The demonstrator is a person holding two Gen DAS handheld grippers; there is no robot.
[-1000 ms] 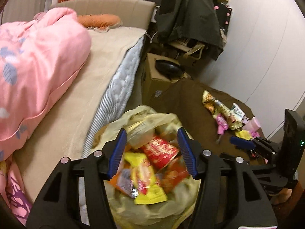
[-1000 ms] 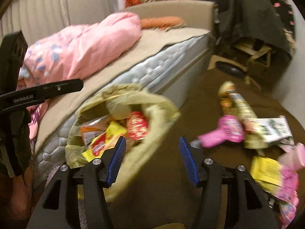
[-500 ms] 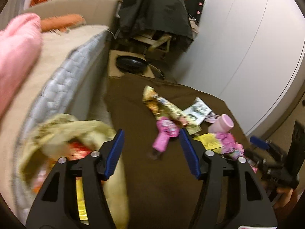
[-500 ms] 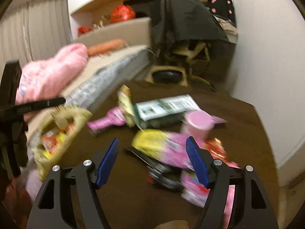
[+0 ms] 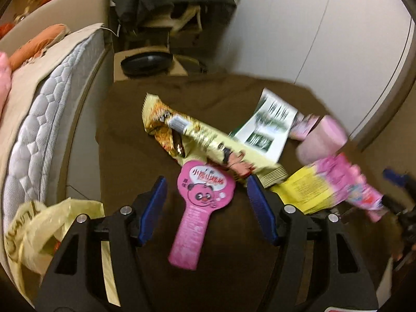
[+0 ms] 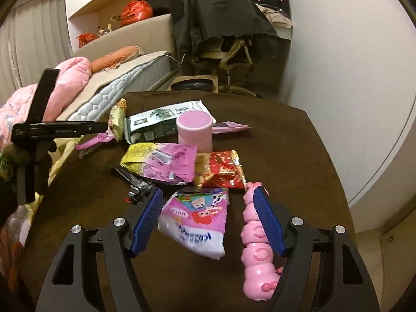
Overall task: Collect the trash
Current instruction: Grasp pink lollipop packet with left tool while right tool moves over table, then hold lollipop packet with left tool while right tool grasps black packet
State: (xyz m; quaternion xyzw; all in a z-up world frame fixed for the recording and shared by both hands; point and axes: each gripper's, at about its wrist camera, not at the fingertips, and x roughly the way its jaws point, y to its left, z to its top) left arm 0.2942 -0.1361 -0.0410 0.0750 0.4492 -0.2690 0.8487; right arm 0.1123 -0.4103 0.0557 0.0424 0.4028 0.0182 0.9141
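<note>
- Your left gripper [image 5: 206, 202] has jaws that have just been opening; they now stand wide apart and grip nothing. A pink paddle-shaped card [image 5: 200, 202] lies flat on the counter [image 5: 122, 140] between the blue pads, clear of both.
- Just above that card, centre of the left wrist view, a long yellow snack wrapper [image 5: 197, 135] runs diagonally; a green and white packet [image 5: 270, 124] lies against its upper right side.
- At the right of that view a pink cup [image 5: 319, 140] and a yellow and pink wrapper [image 5: 332, 187] are blurred, so you may not be able to read how they overlap.
- The yellow trash bag [image 5: 39, 228] sits at the lower left of the left wrist view, off the counter's edge beside the mattress [image 5: 44, 119].
- Your right gripper [image 6: 212, 215] also has jaws that have just been opening; they are spread wide and hold nothing. A pink and white packet [image 6: 197, 221] lies between the pads, untouched.
- A pink caterpillar-shaped toy [image 6: 256, 254] lies at the lower right of the right wrist view, partly behind the right-hand pad; contact cannot be told.
- Above the packet lie a red and gold wrapper [image 6: 223, 171], with a small black wrapper [image 6: 135, 182] at centre left.
- A draped chair [image 6: 223, 26] stands at the top centre of the right wrist view.
</note>
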